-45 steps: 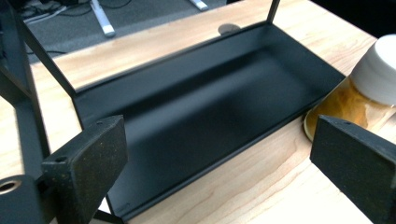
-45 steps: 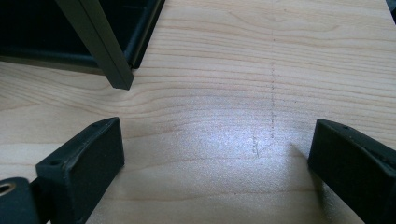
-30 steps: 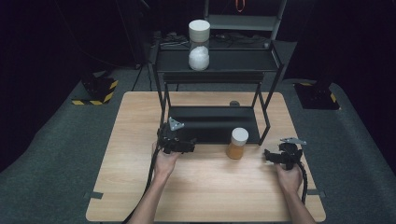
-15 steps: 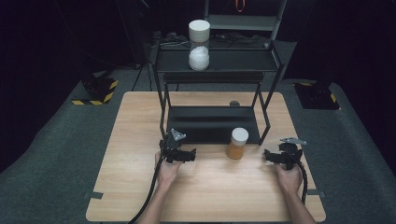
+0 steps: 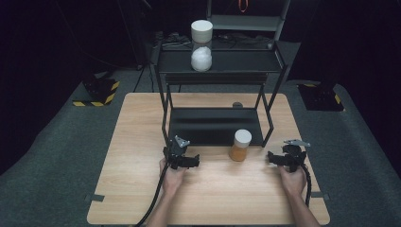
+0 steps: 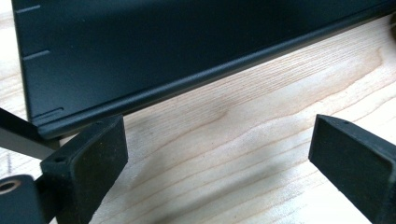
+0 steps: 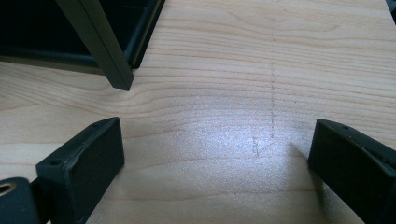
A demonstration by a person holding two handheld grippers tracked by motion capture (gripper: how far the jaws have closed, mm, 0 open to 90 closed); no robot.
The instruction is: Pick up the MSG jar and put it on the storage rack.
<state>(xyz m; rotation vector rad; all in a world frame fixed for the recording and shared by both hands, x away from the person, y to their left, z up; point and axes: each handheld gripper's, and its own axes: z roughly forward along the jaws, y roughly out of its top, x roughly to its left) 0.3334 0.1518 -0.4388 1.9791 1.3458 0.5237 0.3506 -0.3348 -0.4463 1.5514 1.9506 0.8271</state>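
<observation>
While both hand-held grippers are resting low over the table (image 5: 142, 189) with nothing between their jaws, the sensible step is judged to be a reach for the orange jar (image 5: 239, 145), the thing nearest to them. The left hand-held gripper (image 5: 189, 162) is standing wide open and empty, pointing toward three o'clock at the jar; the right hand-held gripper (image 5: 271, 158) is likewise gaping and empty, pointing toward nine o'clock. The jar is standing upright between them, just in front of the lower shelf (image 5: 213, 125) of the black metal rack (image 5: 165, 109).

To do this well, one hand-held gripper should probably be closing squarely on the smooth round body below the pale lid, keeping the jar upright and clear of the rack's slim square legs.

Pale wood grain is showing matte on the table, and the shelf is looking like dark powder-coated sheet metal. Farther off, at twelve o'clock, a clear cylindrical container (image 5: 202, 45) holding something white is sitting on the upper shelf.
</observation>
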